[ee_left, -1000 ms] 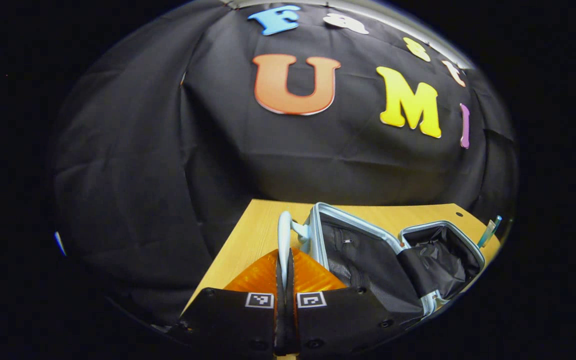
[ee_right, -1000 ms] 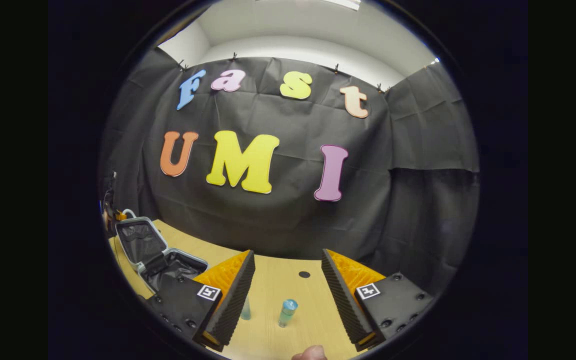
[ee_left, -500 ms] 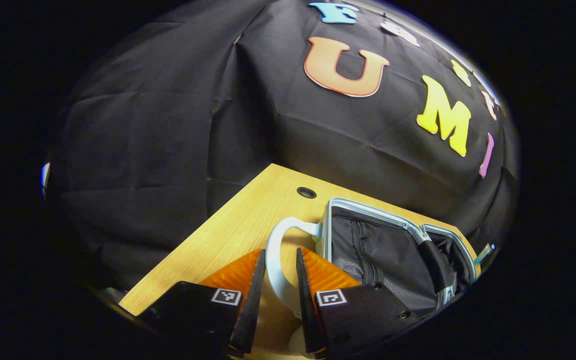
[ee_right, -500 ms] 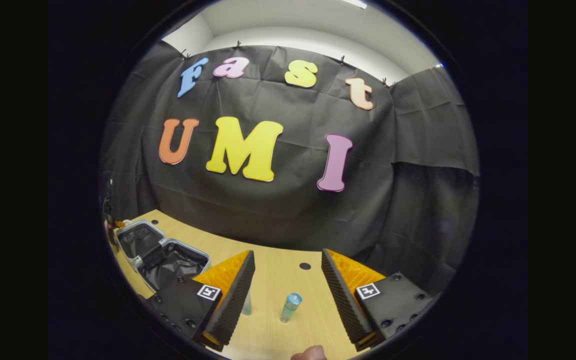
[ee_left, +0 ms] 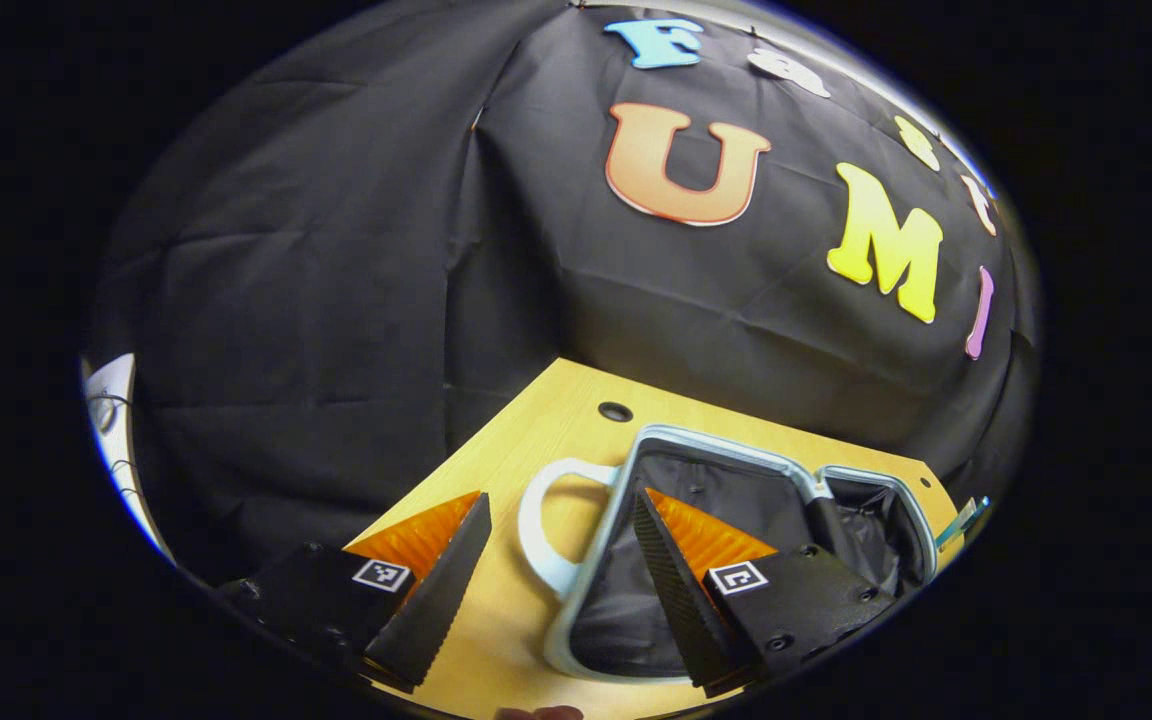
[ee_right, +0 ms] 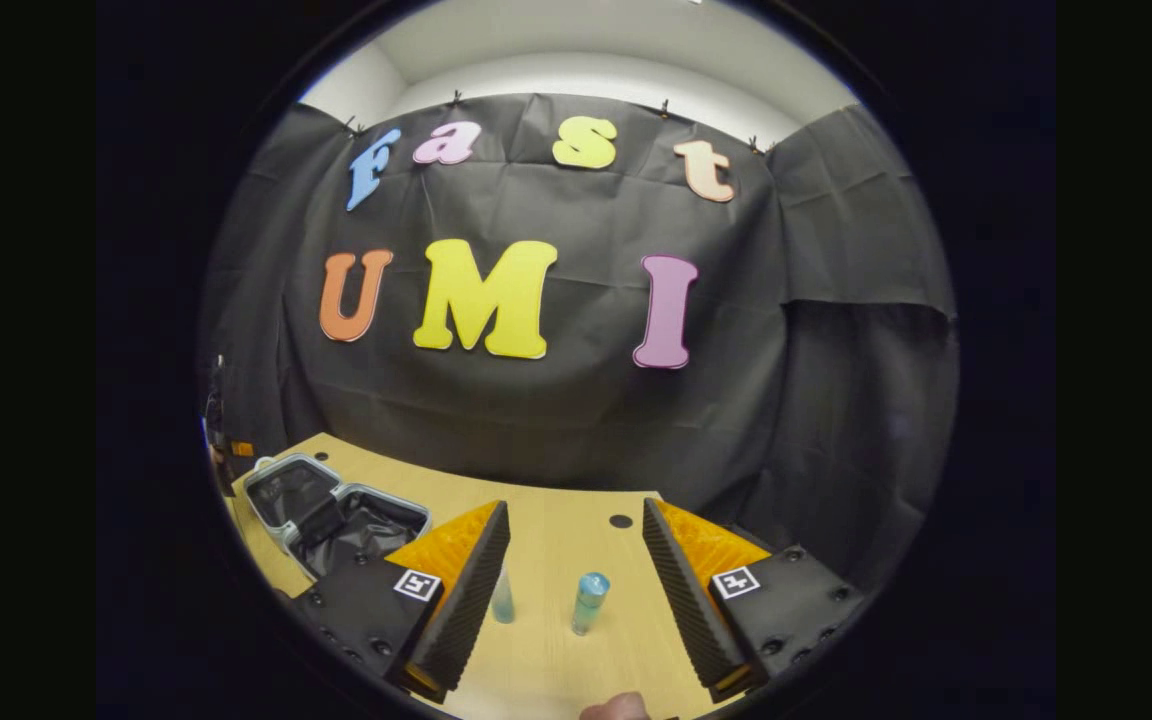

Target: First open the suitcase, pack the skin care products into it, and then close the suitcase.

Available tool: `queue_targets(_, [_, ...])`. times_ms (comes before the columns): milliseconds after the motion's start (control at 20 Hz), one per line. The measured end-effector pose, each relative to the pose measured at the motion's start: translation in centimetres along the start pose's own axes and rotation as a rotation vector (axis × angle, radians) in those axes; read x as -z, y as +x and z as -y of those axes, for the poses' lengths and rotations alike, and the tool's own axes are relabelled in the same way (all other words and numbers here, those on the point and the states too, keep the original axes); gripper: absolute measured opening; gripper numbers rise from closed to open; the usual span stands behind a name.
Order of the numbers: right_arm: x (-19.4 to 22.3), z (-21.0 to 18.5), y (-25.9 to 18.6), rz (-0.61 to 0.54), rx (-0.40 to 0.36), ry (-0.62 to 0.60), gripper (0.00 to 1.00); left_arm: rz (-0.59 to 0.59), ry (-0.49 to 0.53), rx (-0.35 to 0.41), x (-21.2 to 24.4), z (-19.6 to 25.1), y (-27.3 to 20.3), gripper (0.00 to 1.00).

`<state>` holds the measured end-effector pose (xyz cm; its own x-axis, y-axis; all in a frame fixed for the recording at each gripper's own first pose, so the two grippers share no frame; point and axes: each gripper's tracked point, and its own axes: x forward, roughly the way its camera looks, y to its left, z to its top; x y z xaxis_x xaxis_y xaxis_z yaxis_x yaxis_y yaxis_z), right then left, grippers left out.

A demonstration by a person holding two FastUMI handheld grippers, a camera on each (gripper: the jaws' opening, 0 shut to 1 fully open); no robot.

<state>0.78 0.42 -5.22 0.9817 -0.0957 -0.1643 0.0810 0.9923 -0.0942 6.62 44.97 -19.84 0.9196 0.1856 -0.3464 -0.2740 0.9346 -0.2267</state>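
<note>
Jaws of both grippers — left gripper (ee_left: 556, 590), right gripper (ee_right: 576, 590) — gape wide, holding nothing.

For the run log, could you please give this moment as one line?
suitcase: open flat on table | left tongs: open over handle | right tongs: open, facing two bottles

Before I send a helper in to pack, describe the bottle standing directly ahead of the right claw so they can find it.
On the wooden table, right of the open suitcase, two small bottles stand between the open right claw's fingers. Yours is the right bottle: translucent blue-green, with a rounded blue cap, standing clear, while the left bottle is partly hidden by a finger.
</note>
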Motion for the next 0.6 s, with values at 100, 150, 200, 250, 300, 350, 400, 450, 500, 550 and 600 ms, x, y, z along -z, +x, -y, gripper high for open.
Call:
queue_targets(100, [0.5, 0.4, -0.2, -0.012, -0.028, 0.025, 0.8, 0.07, 0.031, -0.01, -2.4, 4.4, -2.6, 0.93])
queue_targets(150, [0.7, 0.7, -0.2, -0.019, -0.041, 0.031, 0.8, 0.11, 0.041, -0.01, -3.7, 7.1, -3.6, 0.93])
queue_targets(200, [0.8, 1.5, -0.1, -0.018, -0.037, 0.037, 0.8, 0.138, 0.052, -0.004, -4.6, 9.8, -4.7, 0.94])
queue_targets(250, [0.9, 2.3, -0.2, -0.015, -0.033, 0.047, 0.8, 0.164, 0.068, 0.008, -5.2, 12.5, -5.8, 0.96])
queue_targets(300, [0.9, 2.9, -0.3, -0.013, -0.034, 0.061, 0.8, 0.183, 0.085, 0.028, -5.5, 15.3, -6.9, 0.97])
queue_targets(350, [0.9, 3.5, -0.5, -0.004, -0.036, 0.067, 0.8, 0.192, 0.103, 0.054, -5.3, 17.7, -7.7, 0.98])
queue_targets(400, [1.2, 4.1, -0.6, 0.003, -0.039, 0.067, 0.8, 0.193, 0.118, 0.09, -4.9, 21.1, -8.6, 0.98])
queue_targets(450, [1.7, 4.5, -0.7, -0.003, -0.051, 0.07, 0.8, 0.184, 0.128, 0.103, -4.2, 22.9, -9.0, 0.88])
queue_targets(500, [2.4, 5.0, -0.7, -0.013, -0.061, 0.075, 0.8, 0.179, 0.137, 0.114, -3.4, 24.7, -9.4, 0.98])
queue_targets(550, [3.1, 5.5, -0.8, -0.022, -0.067, 0.078, 0.8, 0.175, 0.14, 0.123, -2.7, 26.2, -10.1, 0.98])
queue_targets(600, [3.9, 6.2, -0.9, -0.032, -0.065, 0.077, 0.8, 0.173, 0.139, 0.136, -1.8, 28.0, -10.8, 0.98])
